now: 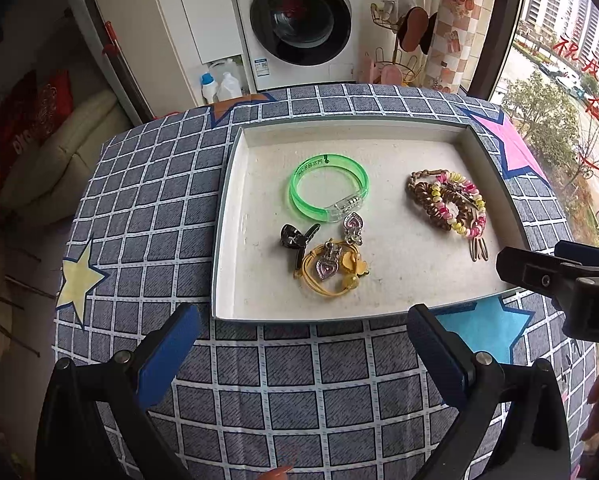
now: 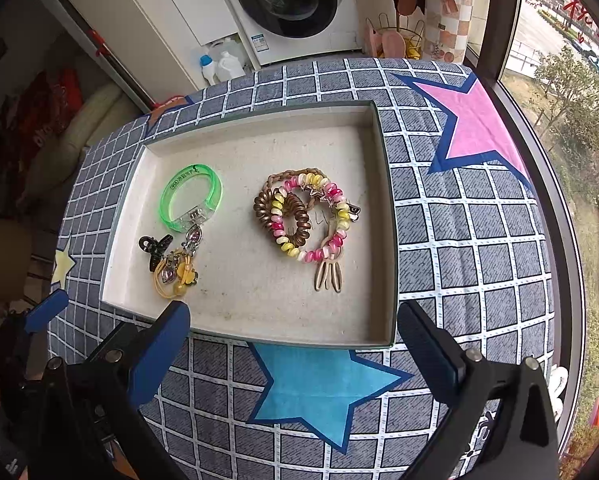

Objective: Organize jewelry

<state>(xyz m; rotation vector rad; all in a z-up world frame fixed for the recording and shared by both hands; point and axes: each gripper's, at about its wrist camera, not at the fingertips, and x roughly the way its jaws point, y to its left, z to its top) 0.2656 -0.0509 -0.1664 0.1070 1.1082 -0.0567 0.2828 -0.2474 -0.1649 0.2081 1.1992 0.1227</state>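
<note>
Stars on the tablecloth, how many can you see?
4: a pink star at the far right, a blue star near the grippers, a yellow star at left, an orange star far back. More may be hidden.

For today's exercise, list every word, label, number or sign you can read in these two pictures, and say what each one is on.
Green bracelet: dark print along the band, too small to read.
Washing machine: brand at the top and a white sticker, both blurred.
Window: large red Chinese characters, cut off, not safely readable.
Nothing else carries text.
</note>
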